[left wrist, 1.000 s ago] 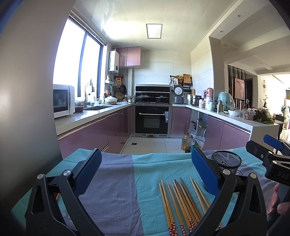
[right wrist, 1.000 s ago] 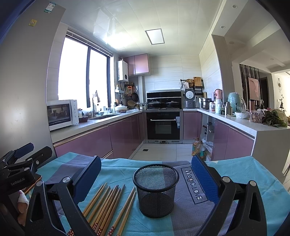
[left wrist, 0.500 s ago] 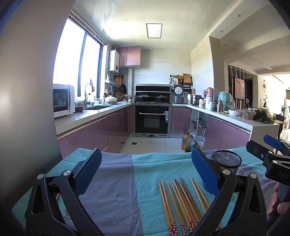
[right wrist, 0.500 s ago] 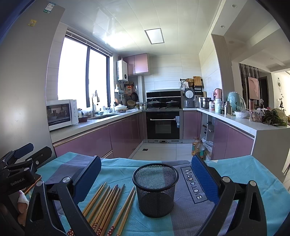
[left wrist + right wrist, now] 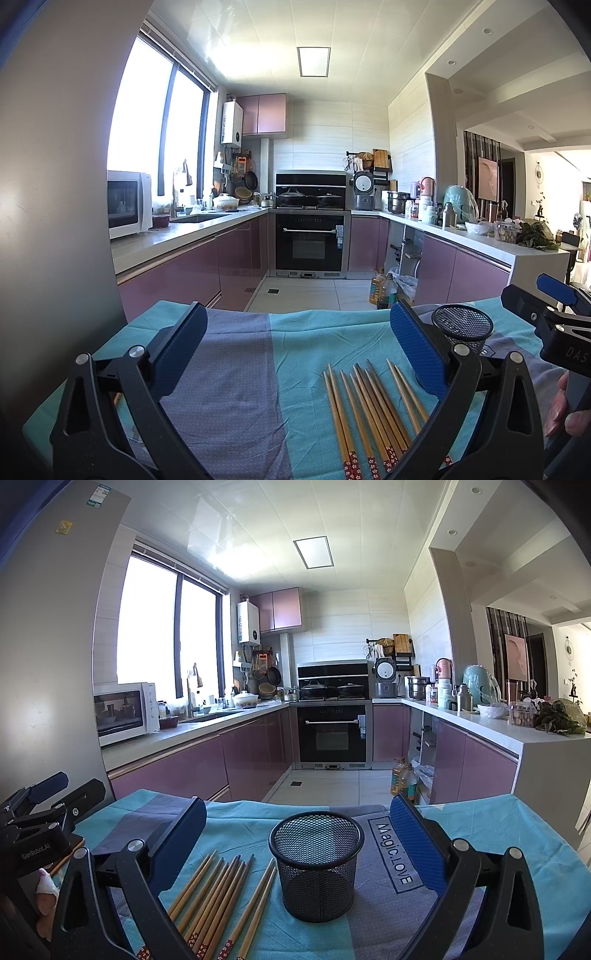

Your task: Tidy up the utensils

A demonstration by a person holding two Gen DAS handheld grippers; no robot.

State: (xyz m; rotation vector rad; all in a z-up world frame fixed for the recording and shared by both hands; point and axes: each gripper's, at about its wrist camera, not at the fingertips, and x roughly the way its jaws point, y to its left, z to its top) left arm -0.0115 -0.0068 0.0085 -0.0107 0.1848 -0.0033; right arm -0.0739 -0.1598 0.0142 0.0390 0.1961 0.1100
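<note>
Several wooden chopsticks (image 5: 373, 410) (image 5: 218, 901) with red patterned ends lie side by side on a teal and grey cloth (image 5: 236, 391) (image 5: 480, 834). A black mesh cup (image 5: 317, 864) (image 5: 462, 328) stands upright and empty just right of them. My left gripper (image 5: 295, 347) hovers open above the cloth, left of the chopsticks, holding nothing. My right gripper (image 5: 295, 834) is open too, its blue pads either side of the mesh cup but nearer the camera, not touching it. Each gripper shows at the edge of the other's view: the right gripper (image 5: 546, 314) and the left gripper (image 5: 40, 812).
The cloth-covered table ends at its far edge (image 5: 295, 805) before a kitchen floor. A grey fridge side (image 5: 55, 184) stands close on the left. Purple cabinets (image 5: 184, 764) and an oven (image 5: 330, 733) lie beyond. A hand (image 5: 565, 410) grips the right tool.
Almost nothing has moved. Both grippers stay open in place, with only a slight drift of the mesh cup in both views.
</note>
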